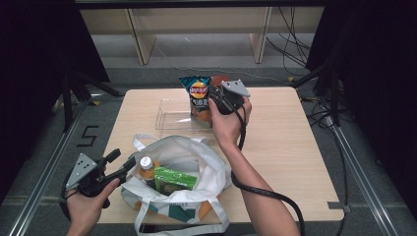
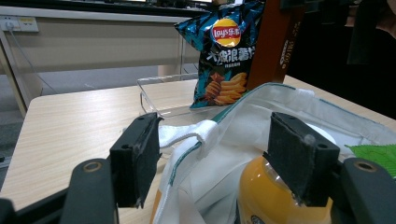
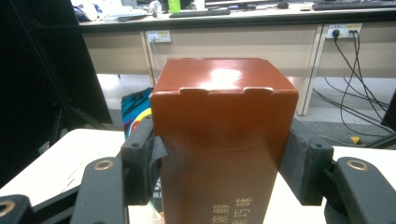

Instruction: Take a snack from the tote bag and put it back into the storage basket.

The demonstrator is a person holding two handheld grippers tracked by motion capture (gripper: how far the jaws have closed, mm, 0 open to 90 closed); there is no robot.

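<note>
Wooden surface (image 1: 295,147): my right claw (image 3: 224,163) clamps brown box (image 3: 224,140) at twelve o'clock beside chip bag (image 1: 199,96); left claw (image 2: 224,163) gapes over tote bag (image 1: 211,167). Keep box upright, grip square.

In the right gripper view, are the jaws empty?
No: the right gripper has its jaws pressed against both sides of a red-brown carton, which fills the gap between them.
</note>
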